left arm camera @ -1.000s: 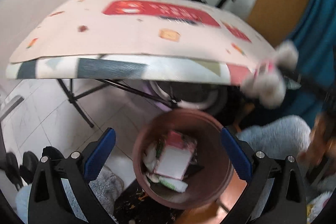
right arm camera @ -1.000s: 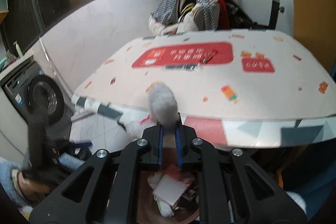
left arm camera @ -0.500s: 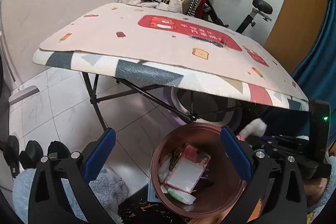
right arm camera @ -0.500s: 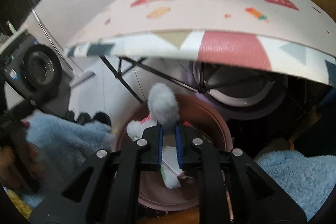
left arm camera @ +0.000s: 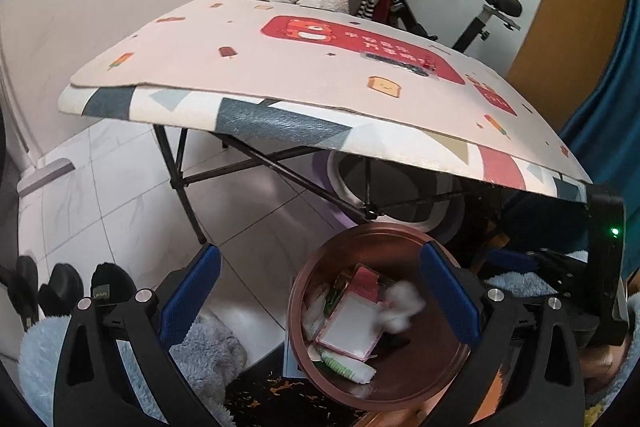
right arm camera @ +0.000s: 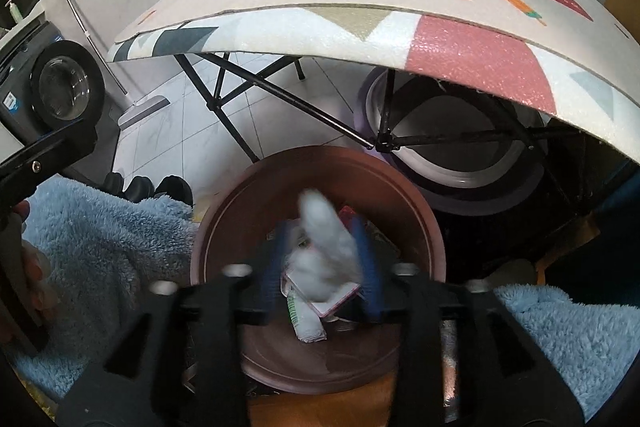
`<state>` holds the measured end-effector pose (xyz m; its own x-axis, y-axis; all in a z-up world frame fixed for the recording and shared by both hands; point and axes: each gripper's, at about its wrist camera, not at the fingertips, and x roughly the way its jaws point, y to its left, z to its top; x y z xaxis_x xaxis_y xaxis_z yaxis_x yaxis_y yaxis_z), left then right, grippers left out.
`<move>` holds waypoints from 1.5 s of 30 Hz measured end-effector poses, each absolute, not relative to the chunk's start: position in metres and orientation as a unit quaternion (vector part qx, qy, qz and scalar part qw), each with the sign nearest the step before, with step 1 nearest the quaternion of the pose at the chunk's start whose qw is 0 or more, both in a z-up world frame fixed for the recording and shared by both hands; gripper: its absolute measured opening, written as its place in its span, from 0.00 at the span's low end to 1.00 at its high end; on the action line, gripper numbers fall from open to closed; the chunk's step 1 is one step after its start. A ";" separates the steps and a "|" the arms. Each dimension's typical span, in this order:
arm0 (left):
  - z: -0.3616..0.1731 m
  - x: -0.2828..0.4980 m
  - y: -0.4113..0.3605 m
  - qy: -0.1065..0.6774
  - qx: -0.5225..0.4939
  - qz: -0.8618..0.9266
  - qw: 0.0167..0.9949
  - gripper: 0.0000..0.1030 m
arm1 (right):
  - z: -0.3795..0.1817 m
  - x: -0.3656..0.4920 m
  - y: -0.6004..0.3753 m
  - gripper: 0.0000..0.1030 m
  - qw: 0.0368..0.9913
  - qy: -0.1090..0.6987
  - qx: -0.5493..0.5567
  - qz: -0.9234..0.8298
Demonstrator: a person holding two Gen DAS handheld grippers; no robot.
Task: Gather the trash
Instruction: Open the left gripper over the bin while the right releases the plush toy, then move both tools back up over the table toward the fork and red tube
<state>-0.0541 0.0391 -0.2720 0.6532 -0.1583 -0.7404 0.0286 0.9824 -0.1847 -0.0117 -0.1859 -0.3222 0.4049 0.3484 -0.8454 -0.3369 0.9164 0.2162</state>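
Right gripper (right arm camera: 324,267) is pointing steeply down over the bin (right arm camera: 224,211), jaws opening; the white wad (right arm camera: 326,251) is sitting between the blurred fingers (right arm camera: 276,259), pads not pressing it. Left gripper (left arm camera: 320,295) is angling down beside the bin, fingers spread wide, gripping nothing. Left view is showing the wad (left arm camera: 400,307) inside the bin (left arm camera: 320,263) above a pink card (left arm camera: 352,327). Right view alone is showing a washer (right arm camera: 60,87). The wad's outline is smeared.

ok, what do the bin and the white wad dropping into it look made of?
Bin: probably plastic, brown with a smooth satin sheen and a moulded rim. White wad: soft and fluffy, like cotton or tissue; motion blur leaves it open. It sits between the right tongs, whose jaws are opening.
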 end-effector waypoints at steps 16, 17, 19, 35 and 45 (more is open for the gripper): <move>-0.264 -0.049 0.053 0.398 -0.106 -0.029 0.911 0.94 | -0.310 -0.008 -0.193 0.94 0.852 0.493 0.015 0.177; -0.262 -0.047 0.054 0.396 -0.106 -0.030 0.912 0.94 | -0.306 -0.007 -0.196 0.94 0.854 0.488 0.021 0.178; -0.258 -0.044 0.052 0.389 -0.105 -0.041 0.914 0.94 | -0.299 -0.007 -0.200 0.94 0.856 0.482 0.032 0.184; -0.209 0.025 0.039 0.372 -0.056 -0.071 0.924 0.94 | -0.238 0.035 -0.225 0.94 0.886 0.426 0.030 0.183; -0.209 0.094 0.007 0.399 -0.008 -0.112 0.910 0.85 | -0.228 0.076 -0.250 0.94 0.892 0.430 0.033 0.138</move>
<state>0.0936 0.0073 -0.2091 0.6563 -0.2100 -0.7247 0.1974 0.9748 -0.1037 0.0760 -0.2502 -0.2285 0.5920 0.2739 -0.7580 -0.2179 0.9599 0.1767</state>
